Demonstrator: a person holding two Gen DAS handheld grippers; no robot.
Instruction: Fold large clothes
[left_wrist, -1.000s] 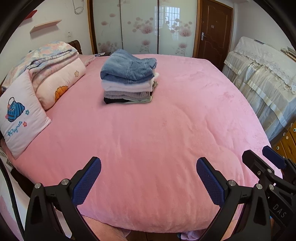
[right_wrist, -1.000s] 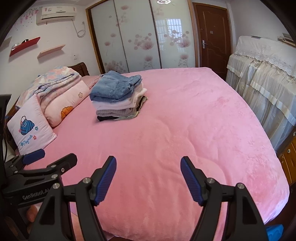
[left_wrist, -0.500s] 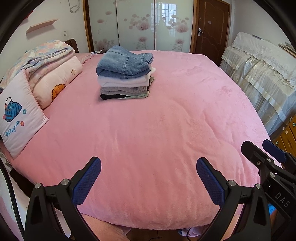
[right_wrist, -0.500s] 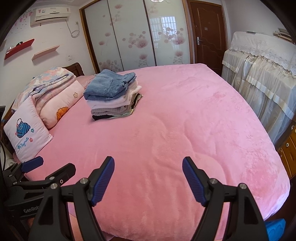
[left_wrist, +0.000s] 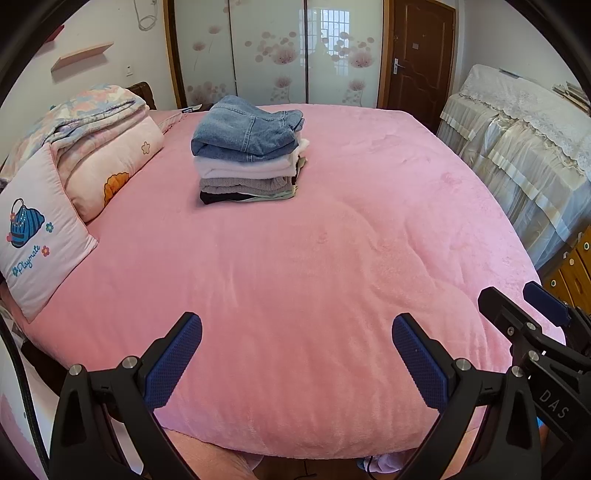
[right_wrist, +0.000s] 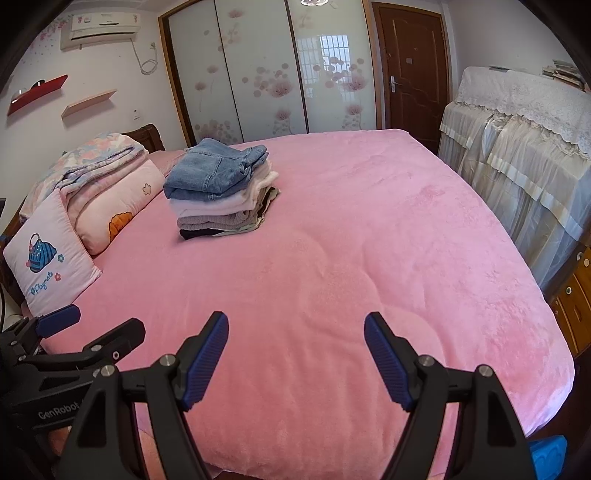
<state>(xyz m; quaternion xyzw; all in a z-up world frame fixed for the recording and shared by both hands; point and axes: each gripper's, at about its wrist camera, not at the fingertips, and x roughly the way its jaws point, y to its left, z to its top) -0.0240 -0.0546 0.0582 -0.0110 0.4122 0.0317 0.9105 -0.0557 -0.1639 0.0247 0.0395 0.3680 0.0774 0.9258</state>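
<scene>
A stack of folded clothes (left_wrist: 249, 155), with blue jeans on top and white, grey and dark pieces below, sits on the far left part of the pink bed (left_wrist: 314, 266). It also shows in the right wrist view (right_wrist: 221, 192). My left gripper (left_wrist: 295, 354) is open and empty, over the bed's near edge. My right gripper (right_wrist: 295, 350) is open and empty beside it, also over the near edge. Each gripper shows at the edge of the other's view, the right gripper (left_wrist: 532, 317) and the left gripper (right_wrist: 81, 336).
Pillows (left_wrist: 40, 236) and a folded quilt (left_wrist: 92, 122) lie along the bed's left side. Lace-covered furniture (left_wrist: 524, 147) stands on the right, with wooden drawers (left_wrist: 572, 266) below. A wardrobe with sliding doors (left_wrist: 273, 51) and a brown door (left_wrist: 421, 55) are behind.
Both grippers have drawn back and risen a little, so more of the room shows. Both stay open. The clothes stack has not moved.
</scene>
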